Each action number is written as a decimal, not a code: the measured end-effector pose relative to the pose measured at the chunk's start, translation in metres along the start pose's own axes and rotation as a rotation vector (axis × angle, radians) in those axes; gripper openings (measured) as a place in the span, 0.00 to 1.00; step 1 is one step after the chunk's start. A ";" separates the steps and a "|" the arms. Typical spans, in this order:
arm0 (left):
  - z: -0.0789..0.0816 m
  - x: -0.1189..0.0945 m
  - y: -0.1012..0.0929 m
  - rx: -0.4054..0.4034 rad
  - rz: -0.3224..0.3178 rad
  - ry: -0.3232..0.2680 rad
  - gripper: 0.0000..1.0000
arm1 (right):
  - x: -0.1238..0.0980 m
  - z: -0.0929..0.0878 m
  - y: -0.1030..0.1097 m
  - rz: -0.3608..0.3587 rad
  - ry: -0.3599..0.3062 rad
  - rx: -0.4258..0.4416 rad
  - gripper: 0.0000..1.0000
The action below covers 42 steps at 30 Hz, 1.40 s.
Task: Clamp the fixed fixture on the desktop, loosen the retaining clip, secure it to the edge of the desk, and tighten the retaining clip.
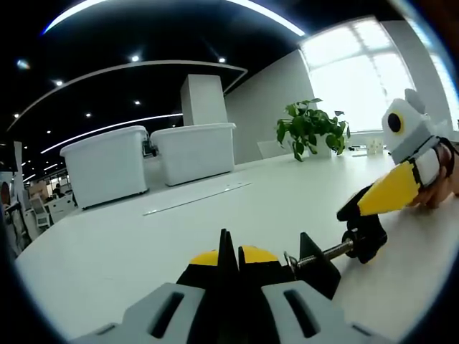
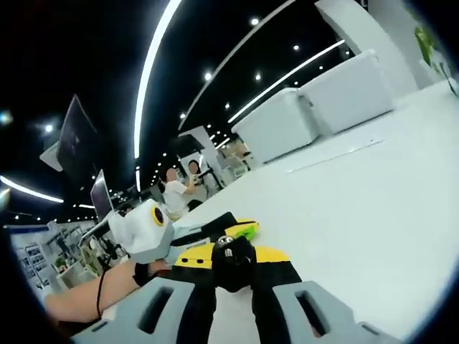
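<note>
Left gripper view, clamp (image 1: 315,259) on white desk (image 1: 143,236), bins (image 1: 150,161) well apart.

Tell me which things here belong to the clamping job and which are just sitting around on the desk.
Job:
- black clamp fixture, held between both tongs
- its black knob, gripped by the right tongs
- left tongs, shut on the fixture
- white desk

Lying about:
- two white storage bins
- potted plant
- flat strip on the desk

No text, label, brand or number can be read anywhere.
</note>
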<state>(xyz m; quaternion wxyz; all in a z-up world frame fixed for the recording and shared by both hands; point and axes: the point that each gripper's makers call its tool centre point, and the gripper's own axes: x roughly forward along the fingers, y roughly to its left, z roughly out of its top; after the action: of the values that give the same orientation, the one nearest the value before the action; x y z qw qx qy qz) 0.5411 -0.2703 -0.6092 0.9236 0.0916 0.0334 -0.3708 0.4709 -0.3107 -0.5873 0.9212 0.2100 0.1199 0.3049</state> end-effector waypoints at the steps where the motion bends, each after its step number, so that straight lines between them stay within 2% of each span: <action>1: 0.000 0.000 0.000 0.000 0.000 0.000 0.07 | 0.000 -0.002 0.001 -0.002 0.005 -0.015 0.19; 3: 0.000 0.000 0.000 0.000 0.000 0.000 0.07 | 0.002 -0.008 0.000 -0.002 0.041 -0.056 0.20; 4: 0.000 0.000 0.000 0.000 -0.001 0.000 0.07 | 0.003 -0.009 0.002 -0.004 0.043 -0.076 0.20; 10: 0.000 0.000 0.000 0.000 -0.001 0.000 0.07 | 0.006 -0.005 -0.004 -0.008 0.037 -0.055 0.20; 14: 0.000 0.000 0.000 0.001 -0.001 0.000 0.07 | 0.006 -0.003 -0.003 -0.017 0.036 -0.120 0.20; 18: 0.000 0.000 0.000 0.001 -0.001 -0.001 0.07 | 0.005 -0.002 0.002 -0.034 0.030 -0.315 0.20; 22: 0.000 0.000 0.000 0.001 0.001 0.000 0.07 | 0.006 -0.001 0.011 -0.059 0.033 -0.606 0.20; 25: -0.001 0.000 0.000 0.000 0.003 0.000 0.07 | 0.007 -0.002 0.015 -0.069 0.031 -0.775 0.20; 30: -0.001 -0.001 0.000 0.000 0.004 0.001 0.07 | 0.007 -0.003 0.018 -0.078 0.033 -0.877 0.19; 35: -0.001 -0.001 0.000 0.000 0.005 0.001 0.07 | 0.006 -0.008 0.024 -0.091 0.055 -1.137 0.19; 38: -0.001 -0.001 0.000 0.000 0.005 0.001 0.07 | 0.005 -0.011 0.026 -0.089 0.054 -1.175 0.19; 40: -0.001 -0.001 0.000 0.000 0.005 0.001 0.07 | 0.005 -0.010 0.025 -0.092 0.053 -1.168 0.19; 42: -0.001 -0.001 0.000 0.000 0.005 0.001 0.07 | 0.005 -0.011 0.026 -0.093 0.056 -1.208 0.19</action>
<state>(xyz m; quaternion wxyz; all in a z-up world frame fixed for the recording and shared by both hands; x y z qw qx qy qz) 0.5402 -0.2697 -0.6097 0.9245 0.0917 0.0336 -0.3686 0.4579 -0.2857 -0.5857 0.8863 -0.3635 -0.0411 0.2839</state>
